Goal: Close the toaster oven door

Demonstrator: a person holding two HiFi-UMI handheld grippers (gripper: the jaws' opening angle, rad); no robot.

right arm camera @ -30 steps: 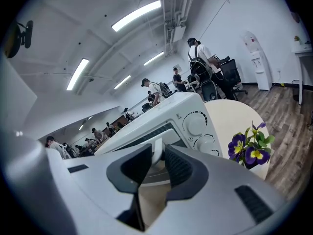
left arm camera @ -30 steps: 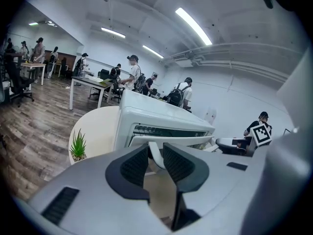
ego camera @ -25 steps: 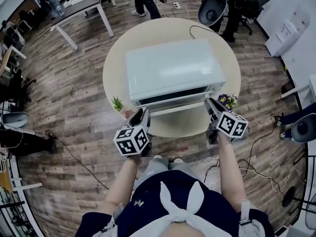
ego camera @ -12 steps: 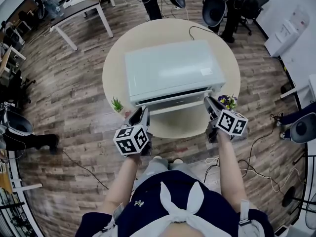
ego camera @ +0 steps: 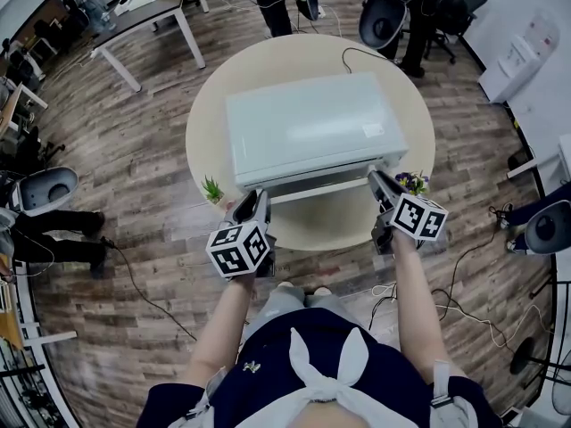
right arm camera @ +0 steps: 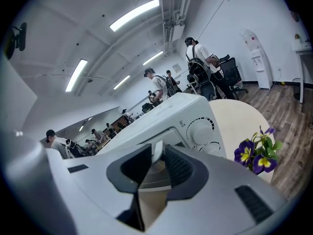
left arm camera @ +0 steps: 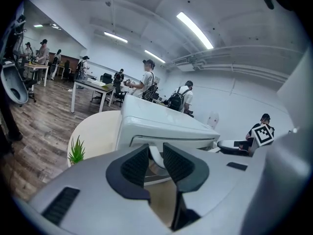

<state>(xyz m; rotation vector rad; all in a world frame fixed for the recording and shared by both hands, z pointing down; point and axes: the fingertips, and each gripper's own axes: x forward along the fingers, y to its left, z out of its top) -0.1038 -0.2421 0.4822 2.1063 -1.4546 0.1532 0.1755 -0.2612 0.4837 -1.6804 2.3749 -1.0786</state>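
Observation:
A white toaster oven [ego camera: 312, 127] stands on a round beige table [ego camera: 330, 226]. Its door [ego camera: 312, 184] is tipped up, almost against the oven's front. My left gripper [ego camera: 256, 199] is at the door's left end and my right gripper [ego camera: 378, 182] at its right end. In the left gripper view the door's white handle [left arm camera: 155, 155] sits between the pads of the left gripper [left arm camera: 155, 159], which is shut on it. In the right gripper view the right gripper [right arm camera: 157, 156] is shut on the door's white edge [right arm camera: 157, 150], beside the oven's knobs [right arm camera: 200, 129].
A small green plant [ego camera: 212, 188] stands left of the oven and a pot of purple flowers [ego camera: 410, 183] stands right of it, close to my right gripper. Behind the table are people, office chairs [ego camera: 384, 16] and a desk [ego camera: 143, 12]. Cables lie on the wooden floor.
The door has swung up from half open to nearly against the oven. Both grippers have gone up and toward the oven with it. People in the background have shifted.

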